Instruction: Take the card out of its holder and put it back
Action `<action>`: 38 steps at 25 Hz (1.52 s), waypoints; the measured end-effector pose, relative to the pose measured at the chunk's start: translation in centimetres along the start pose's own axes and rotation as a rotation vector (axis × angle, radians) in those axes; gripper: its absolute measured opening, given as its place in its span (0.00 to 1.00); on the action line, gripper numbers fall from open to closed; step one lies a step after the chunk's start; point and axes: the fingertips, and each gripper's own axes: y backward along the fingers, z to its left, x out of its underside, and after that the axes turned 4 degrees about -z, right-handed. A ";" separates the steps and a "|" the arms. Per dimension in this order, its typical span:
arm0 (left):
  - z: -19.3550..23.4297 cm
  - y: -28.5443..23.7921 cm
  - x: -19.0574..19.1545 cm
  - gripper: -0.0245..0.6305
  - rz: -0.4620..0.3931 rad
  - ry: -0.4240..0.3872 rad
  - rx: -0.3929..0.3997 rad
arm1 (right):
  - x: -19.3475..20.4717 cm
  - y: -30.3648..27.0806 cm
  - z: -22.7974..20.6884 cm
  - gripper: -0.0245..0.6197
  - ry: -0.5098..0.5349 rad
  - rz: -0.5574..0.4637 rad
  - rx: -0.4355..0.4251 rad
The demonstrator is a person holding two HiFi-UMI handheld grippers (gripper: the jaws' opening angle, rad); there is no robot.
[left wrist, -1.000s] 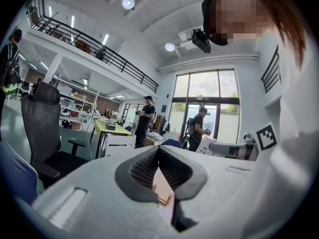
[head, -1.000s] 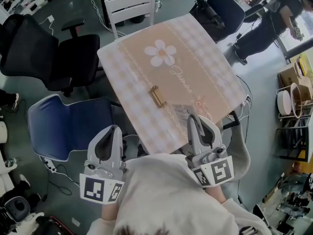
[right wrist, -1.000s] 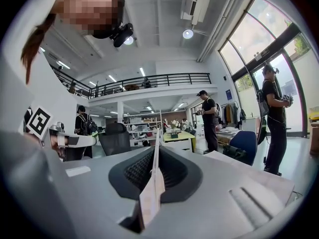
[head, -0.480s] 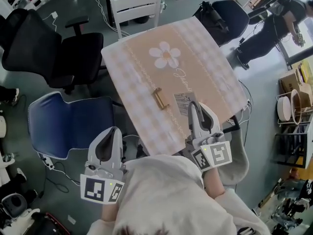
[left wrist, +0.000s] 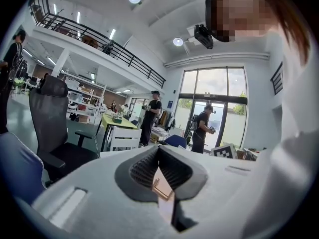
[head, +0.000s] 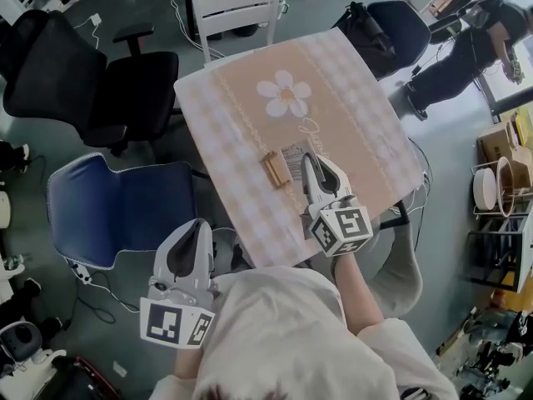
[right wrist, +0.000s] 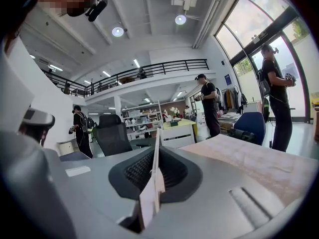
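A small wooden card holder (head: 275, 167) lies on the checked tablecloth with a flower print (head: 250, 115). Just right of it my right gripper (head: 310, 161) hovers over the table, shut on a pale printed card (head: 293, 152). In the right gripper view the card (right wrist: 155, 173) stands edge-on, clamped between the pads of the right gripper (right wrist: 157, 151). My left gripper (head: 198, 227) hangs off the table's near edge, close to my body, shut with nothing in it. In the left gripper view the holder (left wrist: 161, 187) shows through the gap below the left gripper's touching tips (left wrist: 159, 148).
A white wooden chair (head: 236, 11) stands at the table's far side. A black office chair (head: 92, 82) and a blue chair (head: 108, 207) stand left, a dark chair (head: 383, 19) far right. A person (head: 466, 48) stands beyond it. Shelving (head: 500, 173) is at the right.
My right gripper has moved forward and left over the table with the card, from the near edge to just beside the holder. The left gripper has stayed put.
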 end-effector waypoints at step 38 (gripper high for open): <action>0.4 -0.7 0.4 0.04 0.014 0.014 -0.009 | 6.6 -3.4 -0.2 0.07 0.034 0.171 -0.027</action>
